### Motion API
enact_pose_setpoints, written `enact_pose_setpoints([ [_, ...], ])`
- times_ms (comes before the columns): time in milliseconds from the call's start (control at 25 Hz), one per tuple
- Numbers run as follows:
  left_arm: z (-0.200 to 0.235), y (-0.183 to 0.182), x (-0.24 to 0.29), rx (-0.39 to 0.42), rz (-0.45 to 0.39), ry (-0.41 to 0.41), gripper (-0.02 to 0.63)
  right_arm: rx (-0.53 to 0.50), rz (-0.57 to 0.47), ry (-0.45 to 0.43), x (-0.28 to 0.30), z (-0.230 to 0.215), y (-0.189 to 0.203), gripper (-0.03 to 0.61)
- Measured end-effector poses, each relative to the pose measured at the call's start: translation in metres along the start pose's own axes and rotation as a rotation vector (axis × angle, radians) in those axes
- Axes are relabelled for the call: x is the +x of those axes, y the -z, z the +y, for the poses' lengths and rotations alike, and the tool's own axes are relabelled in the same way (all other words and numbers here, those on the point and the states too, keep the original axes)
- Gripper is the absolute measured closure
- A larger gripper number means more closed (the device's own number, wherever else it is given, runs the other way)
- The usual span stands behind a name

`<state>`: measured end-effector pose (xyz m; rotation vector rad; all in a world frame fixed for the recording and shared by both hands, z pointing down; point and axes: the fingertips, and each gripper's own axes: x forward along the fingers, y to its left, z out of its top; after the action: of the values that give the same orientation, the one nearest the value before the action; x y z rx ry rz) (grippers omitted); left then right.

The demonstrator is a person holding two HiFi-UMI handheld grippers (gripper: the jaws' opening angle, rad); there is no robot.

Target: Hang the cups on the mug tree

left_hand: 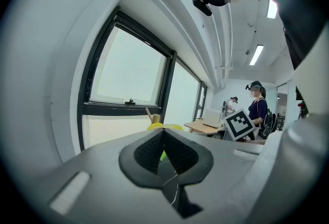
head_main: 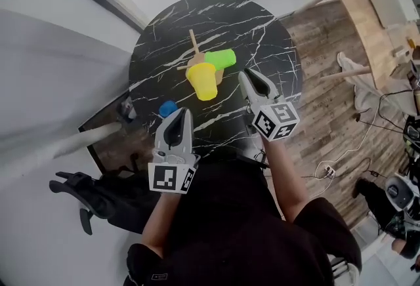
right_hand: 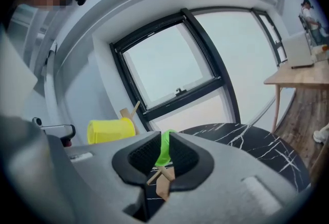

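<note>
Viewing from the head camera, the round black marble table [head_main: 269, 35] carries the wooden mug tree [head_main: 194, 47] close to its centre, slightly toward 11 o'clock. The yellow cup [head_main: 203, 80] lies sideways against the tree at its 6 o'clock side. The green cup [head_main: 222, 58] lies against the tree at its 4 o'clock side, touching the yellow cup. The blue cup [head_main: 168, 108] stands apart from both, at 8 o'clock of the table near the rim.

The right gripper [head_main: 243, 74] reaches in from 4 o'clock, its tip just beside the green cup. In the right gripper view, a narrow green strip of that cup stands upright between the two pads, and both pads bear on it: the jaws are clamped on the green cup. Whether the strip is the handle or the rim cannot be told. Two thin wooden pegs of the tree show low in the gap, beyond the pads.

The left gripper [head_main: 180, 112] sits at 6 o'clock of the table, its tip just beside the blue cup. In the left gripper view, its pads meet along one line with nothing between them. The yellow cup and a wooden peg show beyond the closed tips.
</note>
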<state>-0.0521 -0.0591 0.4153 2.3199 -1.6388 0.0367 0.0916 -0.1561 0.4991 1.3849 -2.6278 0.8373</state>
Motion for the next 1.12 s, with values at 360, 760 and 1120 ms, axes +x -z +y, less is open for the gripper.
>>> enact_pose_setpoints([
  [360, -0.017, -0.003, -0.029, 0.019, -0.034, -0.014, 0.618, -0.041, 0.002, 0.041, -0.044, 0.015, 0.011, 0.581],
  [760, -0.010, 0.014, -0.080, 0.040, -0.004, -0.109, 0.618, -0.063, 0.065, 0.025, -0.085, 0.051, 0.065, 0.581],
  [1120, 0.031, 0.046, -0.116, 0.059, 0.033, -0.163, 0.618, -0.106, 0.108, 0.006, -0.089, 0.088, 0.093, 0.581],
])
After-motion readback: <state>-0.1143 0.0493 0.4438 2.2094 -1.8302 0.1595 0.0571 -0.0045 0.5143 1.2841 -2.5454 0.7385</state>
